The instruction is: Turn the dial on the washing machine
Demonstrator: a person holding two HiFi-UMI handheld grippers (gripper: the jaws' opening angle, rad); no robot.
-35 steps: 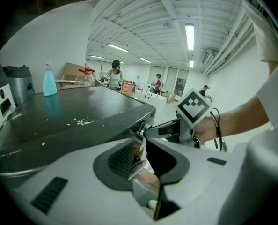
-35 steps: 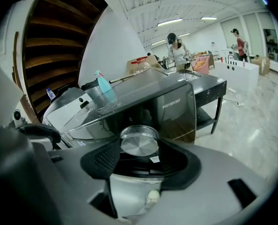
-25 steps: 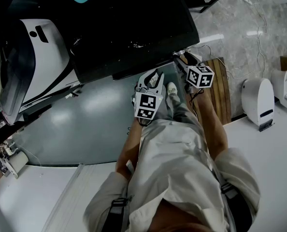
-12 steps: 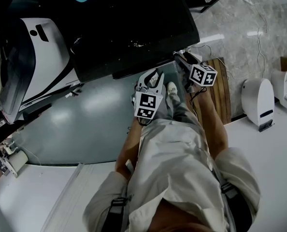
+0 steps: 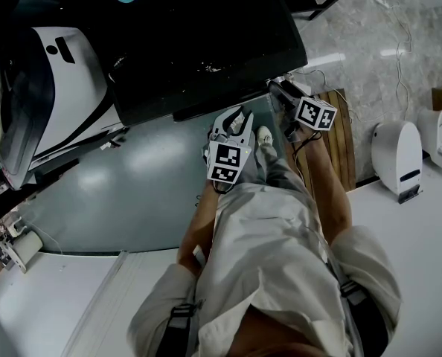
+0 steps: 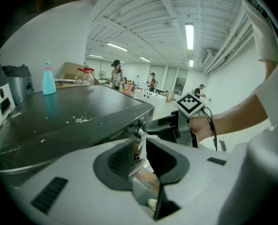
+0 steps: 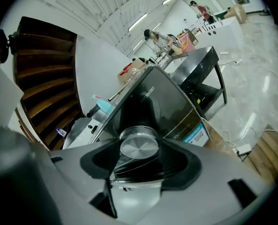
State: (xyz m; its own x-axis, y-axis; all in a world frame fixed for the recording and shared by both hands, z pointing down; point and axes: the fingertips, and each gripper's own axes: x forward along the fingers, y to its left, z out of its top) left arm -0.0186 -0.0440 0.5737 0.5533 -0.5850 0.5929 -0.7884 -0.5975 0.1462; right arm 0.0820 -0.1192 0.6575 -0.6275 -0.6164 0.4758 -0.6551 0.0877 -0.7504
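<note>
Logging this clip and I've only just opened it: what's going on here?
A person stands at a dark-topped washing machine with a gripper in each hand. The right gripper is up against the machine's front, its jaws closed on the silver dial. The left gripper hangs alongside, jaws apart and holding nothing.

My head camera looked steeply down; each tongs camera sat close, facing the washer (image 5: 206, 36) all three shared.
</note>
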